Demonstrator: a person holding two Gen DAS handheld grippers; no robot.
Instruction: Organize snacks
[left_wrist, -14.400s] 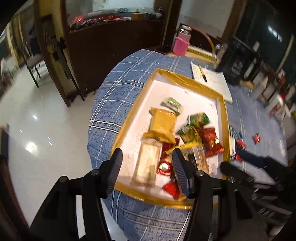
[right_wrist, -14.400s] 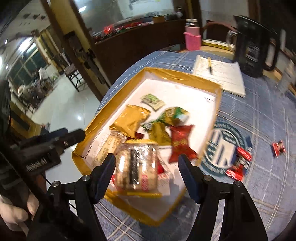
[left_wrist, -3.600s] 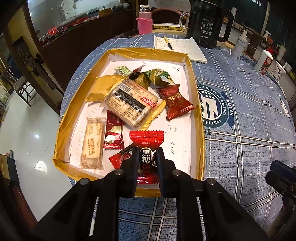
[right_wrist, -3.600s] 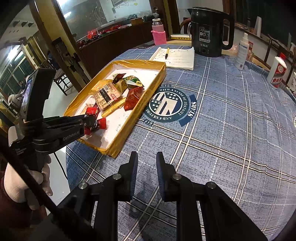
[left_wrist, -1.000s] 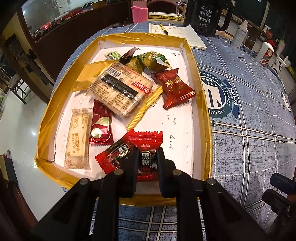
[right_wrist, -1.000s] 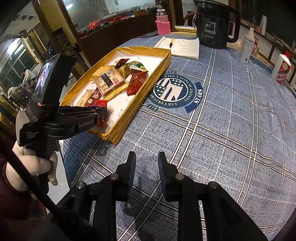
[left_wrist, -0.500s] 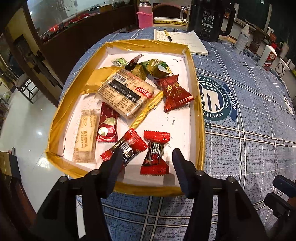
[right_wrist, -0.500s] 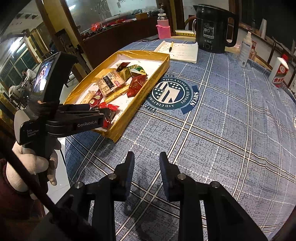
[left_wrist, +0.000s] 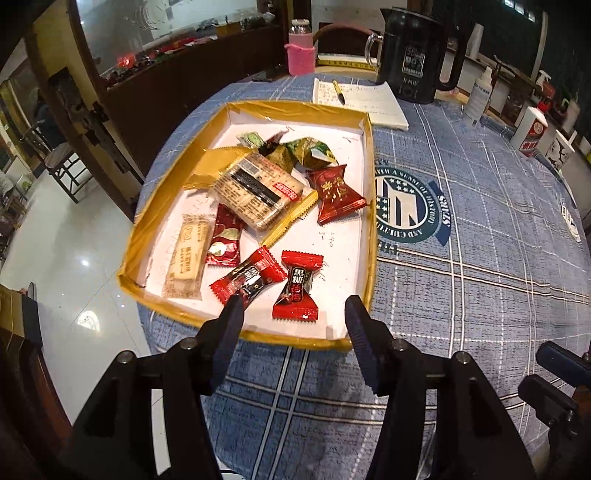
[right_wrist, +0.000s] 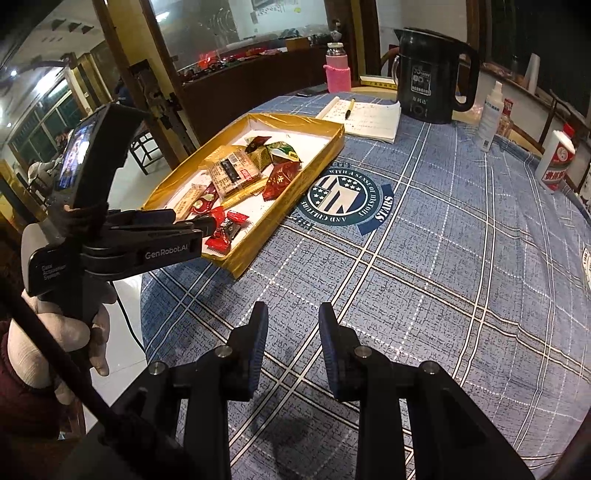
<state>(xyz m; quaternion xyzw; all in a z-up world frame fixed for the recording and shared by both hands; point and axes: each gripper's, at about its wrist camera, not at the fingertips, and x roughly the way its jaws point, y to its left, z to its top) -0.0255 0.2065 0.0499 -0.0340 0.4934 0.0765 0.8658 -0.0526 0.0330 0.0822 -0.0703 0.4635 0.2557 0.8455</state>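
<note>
A gold-rimmed tray (left_wrist: 370, 206) with a white floor holds several snacks: a red candy (left_wrist: 297, 285) near the front edge, a second red candy (left_wrist: 248, 279) left of it, a large cracker pack (left_wrist: 258, 191), a beige biscuit bar (left_wrist: 189, 255) and a dark red packet (left_wrist: 337, 193). My left gripper (left_wrist: 293, 312) is open and empty, just above the tray's near edge behind the red candy. The tray also shows in the right wrist view (right_wrist: 325, 147). My right gripper (right_wrist: 291, 315) hovers over bare tablecloth, jaws slightly apart, empty.
A blue checked tablecloth (left_wrist: 480, 258) with a round emblem (left_wrist: 406, 206) covers the round table. A notepad with pen (left_wrist: 358, 99), black kettle (left_wrist: 410, 55), pink bottle (left_wrist: 301, 51) and white bottles (left_wrist: 532, 129) stand at the far side. The table edge drops to the floor on the left.
My left gripper has opened and let the red candy drop in the tray, then drawn back and up. My right gripper has opened slightly.
</note>
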